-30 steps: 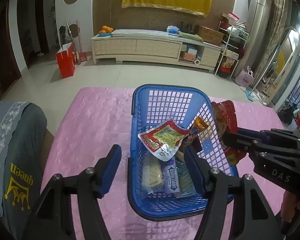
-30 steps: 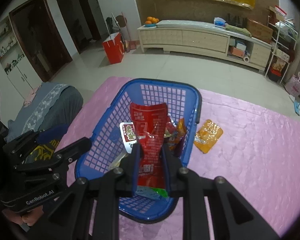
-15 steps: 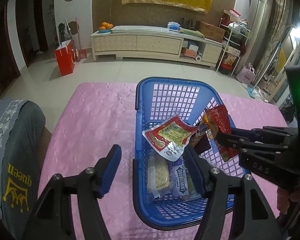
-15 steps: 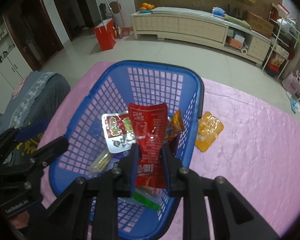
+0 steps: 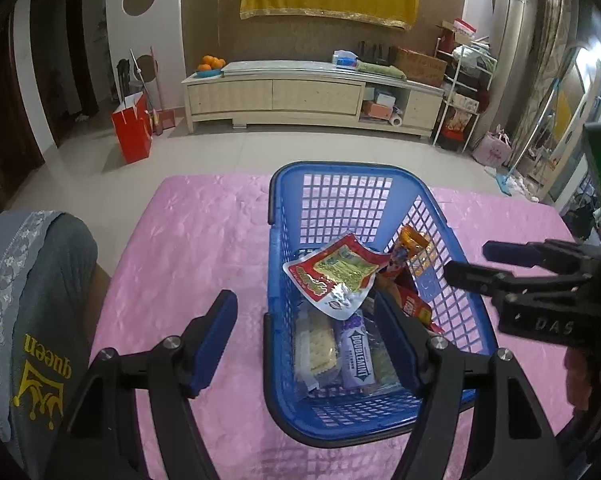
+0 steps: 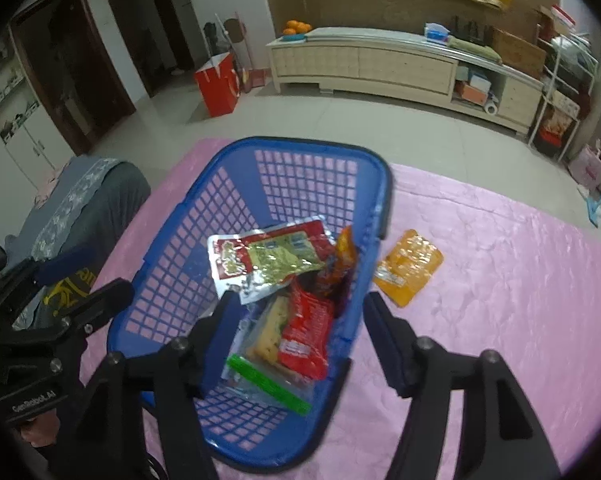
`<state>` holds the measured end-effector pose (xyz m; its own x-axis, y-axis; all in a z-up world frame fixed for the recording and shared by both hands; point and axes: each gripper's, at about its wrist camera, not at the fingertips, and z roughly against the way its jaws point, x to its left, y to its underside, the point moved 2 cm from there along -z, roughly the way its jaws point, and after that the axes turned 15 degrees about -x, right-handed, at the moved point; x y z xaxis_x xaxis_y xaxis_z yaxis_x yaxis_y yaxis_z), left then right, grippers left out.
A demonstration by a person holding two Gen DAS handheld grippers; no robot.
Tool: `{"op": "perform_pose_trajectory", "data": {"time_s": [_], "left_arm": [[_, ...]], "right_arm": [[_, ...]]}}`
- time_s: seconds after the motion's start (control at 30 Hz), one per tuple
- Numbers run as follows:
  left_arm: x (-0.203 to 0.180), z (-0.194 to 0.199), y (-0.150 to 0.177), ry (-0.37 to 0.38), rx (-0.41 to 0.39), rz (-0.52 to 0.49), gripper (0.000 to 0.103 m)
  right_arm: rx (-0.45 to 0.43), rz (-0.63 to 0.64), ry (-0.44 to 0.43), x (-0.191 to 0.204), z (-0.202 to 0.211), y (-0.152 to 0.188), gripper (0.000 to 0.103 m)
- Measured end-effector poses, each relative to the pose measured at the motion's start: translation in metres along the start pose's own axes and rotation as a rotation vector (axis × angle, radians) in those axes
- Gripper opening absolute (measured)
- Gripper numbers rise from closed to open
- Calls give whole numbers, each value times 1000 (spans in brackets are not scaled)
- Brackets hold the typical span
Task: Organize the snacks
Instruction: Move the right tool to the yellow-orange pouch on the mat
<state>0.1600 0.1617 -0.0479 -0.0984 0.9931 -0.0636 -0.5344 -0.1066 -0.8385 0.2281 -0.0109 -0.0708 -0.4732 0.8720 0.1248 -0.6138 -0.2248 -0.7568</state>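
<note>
From the left wrist view, the left claw [image 5: 306, 330] has its jaws opening, straddling the near left wall of the blue basket [image 5: 342, 178] without pressing it; the basket stands on the pink surface [image 5: 188, 240]. Inside lie a red-and-yellow pouch [image 5: 334, 274], a cracker pack [image 5: 316, 346] and a purple gum pack [image 5: 358, 354]. From the right wrist view, the right claw [image 6: 298, 326] has its jaws opening wide over the basket's right rim, and the red snack packet [image 6: 306, 334] lies loose in the basket between them, untouched by the pads. An orange packet [image 6: 408, 266] lies on the surface just beside the basket.
</note>
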Motion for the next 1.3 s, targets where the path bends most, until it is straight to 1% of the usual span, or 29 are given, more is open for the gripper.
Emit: {"op": "perform_pose_trajectory", "data": {"time_s": [0.2, 0.33, 0.4, 0.47, 0.53, 0.57, 0.8, 0.87, 1.0, 1.17, 1.3], "left_arm": [[-17, 7, -5, 25, -12, -13, 69], [-30, 7, -8, 25, -4, -41, 69], [-37, 7, -11, 26, -5, -58, 75], [-45, 7, -15, 24, -14, -77, 75], [-51, 4, -18, 31, -10, -87, 76], [-53, 2, -19, 33, -6, -90, 76], [-69, -28, -29, 31, 68, -112, 76], [-69, -36, -30, 17, 85, -115, 76], [-66, -56, -32, 18, 126, -99, 76], [-60, -82, -35, 5, 172, -102, 76], [-54, -100, -36, -3, 204, -89, 76]], "right_arm": [[-29, -17, 43, -19, 24, -3, 69], [-33, -42, 48, -32, 35, -3, 70], [-37, -70, 50, -41, 39, -4, 70], [-33, -94, 66, -49, 41, -5, 70], [-18, -115, 113, -59, 40, -6, 70], [-7, -127, 127, -63, 38, -6, 70], [73, -211, 151, -89, 18, -9, 70], [90, -217, 146, -93, 12, -9, 70], [120, -237, 157, -101, -4, -10, 71], [165, -294, 139, -115, -28, -8, 71], [203, -327, 142, -126, -51, -6, 71]]}}
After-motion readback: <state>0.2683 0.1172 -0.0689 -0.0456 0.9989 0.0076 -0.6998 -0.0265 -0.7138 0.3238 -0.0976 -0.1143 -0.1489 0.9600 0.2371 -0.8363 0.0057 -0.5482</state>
